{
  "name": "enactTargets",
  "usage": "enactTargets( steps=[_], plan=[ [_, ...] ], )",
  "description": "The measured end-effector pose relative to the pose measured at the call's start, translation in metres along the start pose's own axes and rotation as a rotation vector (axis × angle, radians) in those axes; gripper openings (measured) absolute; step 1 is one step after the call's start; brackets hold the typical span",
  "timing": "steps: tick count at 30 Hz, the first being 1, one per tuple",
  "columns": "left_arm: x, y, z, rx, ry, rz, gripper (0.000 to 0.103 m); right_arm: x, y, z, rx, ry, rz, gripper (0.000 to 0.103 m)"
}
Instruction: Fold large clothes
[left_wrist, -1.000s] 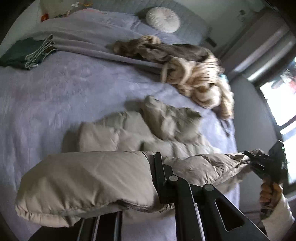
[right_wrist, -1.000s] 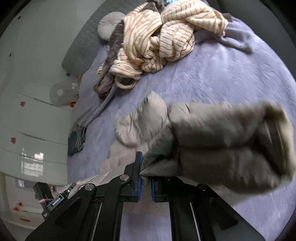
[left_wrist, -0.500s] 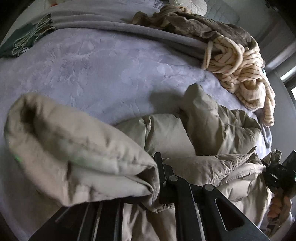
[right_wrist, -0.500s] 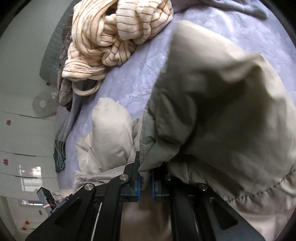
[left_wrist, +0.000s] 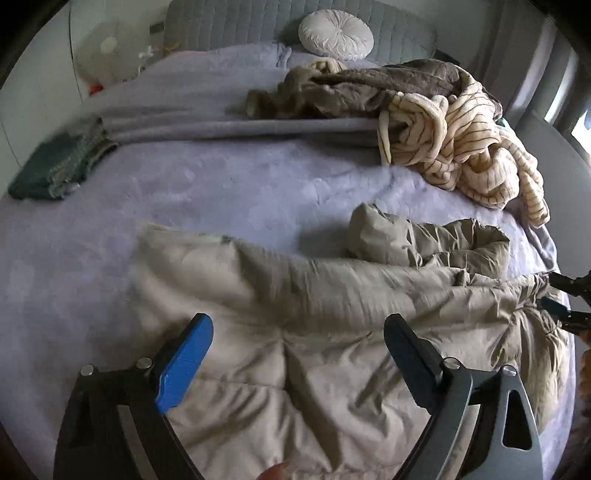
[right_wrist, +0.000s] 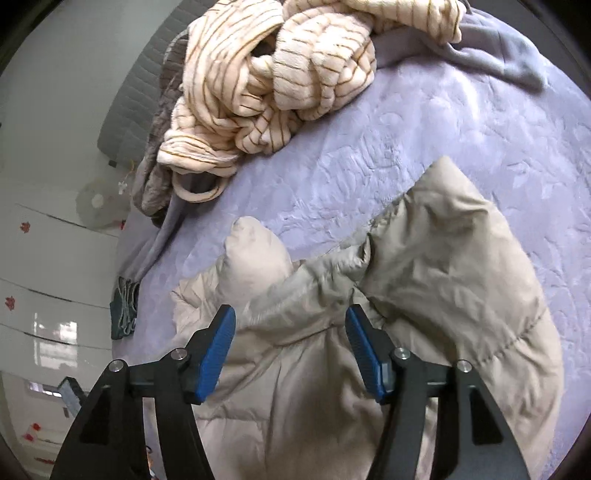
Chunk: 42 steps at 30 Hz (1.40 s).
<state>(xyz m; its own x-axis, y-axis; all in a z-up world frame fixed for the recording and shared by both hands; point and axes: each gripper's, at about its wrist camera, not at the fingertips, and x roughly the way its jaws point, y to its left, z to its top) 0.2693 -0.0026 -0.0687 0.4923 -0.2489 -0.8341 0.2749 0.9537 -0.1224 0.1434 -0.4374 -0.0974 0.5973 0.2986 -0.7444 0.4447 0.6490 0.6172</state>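
Beige quilted puffer jacket (left_wrist: 295, 332) is lying folded over on the lilac bed (left_wrist: 184, 184), toward the 6 o'clock edge of both wrist views. The left tool (left_wrist: 298, 349) is spreading wide above it, gripping nothing; the right tool (right_wrist: 290, 332) is also opening, with a fabric ridge sitting between its blue pads but not pinched. The puffy filling is likely pushing back, so the fold could be springing open or sliding. The striped fleece pile (left_wrist: 461, 147) at 2 o'clock is lying close enough to get tangled later.
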Motion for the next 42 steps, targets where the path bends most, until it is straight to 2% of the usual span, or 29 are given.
enactTargets(
  steps=[2, 3, 5, 6, 7, 11, 15, 18, 21, 23, 26, 28, 31, 34, 38, 41, 42],
  plan=[
    [-0.008, 0.001, 0.001, -0.009, -0.025, -0.010, 0.094, -0.003, 0.005, -0.005, -0.024, 0.022, -0.001, 0.064],
    [-0.011, 0.001, 0.000, -0.009, -0.033, -0.034, 0.088, -0.003, 0.009, -0.009, -0.050, 0.032, 0.000, 0.049],
    [-0.009, -0.006, -0.002, -0.007, -0.012, -0.115, 0.045, 0.000, 0.020, -0.019, -0.118, 0.060, -0.005, 0.021],
    [-0.004, -0.013, -0.003, -0.001, 0.007, -0.145, 0.039, 0.007, 0.028, -0.028, -0.168, 0.084, 0.000, 0.020],
    [0.004, -0.020, -0.005, 0.009, 0.019, -0.164, 0.038, 0.016, 0.035, -0.034, -0.207, 0.108, 0.005, 0.020],
    [0.049, -0.052, -0.021, 0.010, 0.066, -0.139, 0.038, 0.057, 0.044, -0.055, -0.296, 0.148, -0.063, 0.019],
    [0.080, -0.062, -0.024, 0.014, 0.047, -0.058, 0.038, 0.090, 0.034, -0.051, -0.275, 0.123, -0.102, 0.005],
    [0.091, -0.066, -0.015, 0.026, 0.047, -0.044, 0.038, 0.101, 0.025, -0.037, -0.248, 0.128, -0.097, 0.000],
    [0.084, -0.052, 0.000, 0.017, 0.034, -0.051, 0.038, 0.092, 0.024, -0.024, -0.247, 0.130, -0.092, 0.000],
    [0.075, -0.033, 0.007, 0.014, 0.008, -0.006, 0.038, 0.077, 0.022, -0.018, -0.290, 0.095, -0.142, 0.000],
    [0.070, 0.003, 0.011, -0.004, -0.016, 0.094, 0.038, 0.043, -0.002, -0.006, -0.323, -0.015, -0.311, 0.000],
    [0.079, 0.025, 0.010, -0.027, -0.005, 0.154, 0.038, 0.031, -0.028, 0.003, -0.270, -0.052, -0.358, 0.000],
    [0.099, 0.050, 0.008, -0.122, 0.033, 0.128, 0.038, 0.034, -0.062, 0.012, -0.128, -0.057, -0.317, 0.000],
    [0.114, 0.044, 0.010, -0.107, 0.036, 0.169, 0.038, 0.050, -0.074, 0.016, -0.092, -0.058, -0.317, 0.000],
    [0.126, 0.038, 0.012, -0.085, 0.047, 0.203, 0.038, 0.065, -0.065, 0.017, -0.139, -0.061, -0.378, 0.000],
    [0.118, 0.039, 0.013, -0.085, 0.060, 0.207, 0.039, 0.062, -0.060, 0.020, -0.142, -0.057, -0.409, 0.000],
    [0.112, 0.039, 0.013, -0.083, 0.065, 0.216, 0.039, 0.056, -0.054, 0.020, -0.145, -0.061, -0.429, 0.004]
  ],
)
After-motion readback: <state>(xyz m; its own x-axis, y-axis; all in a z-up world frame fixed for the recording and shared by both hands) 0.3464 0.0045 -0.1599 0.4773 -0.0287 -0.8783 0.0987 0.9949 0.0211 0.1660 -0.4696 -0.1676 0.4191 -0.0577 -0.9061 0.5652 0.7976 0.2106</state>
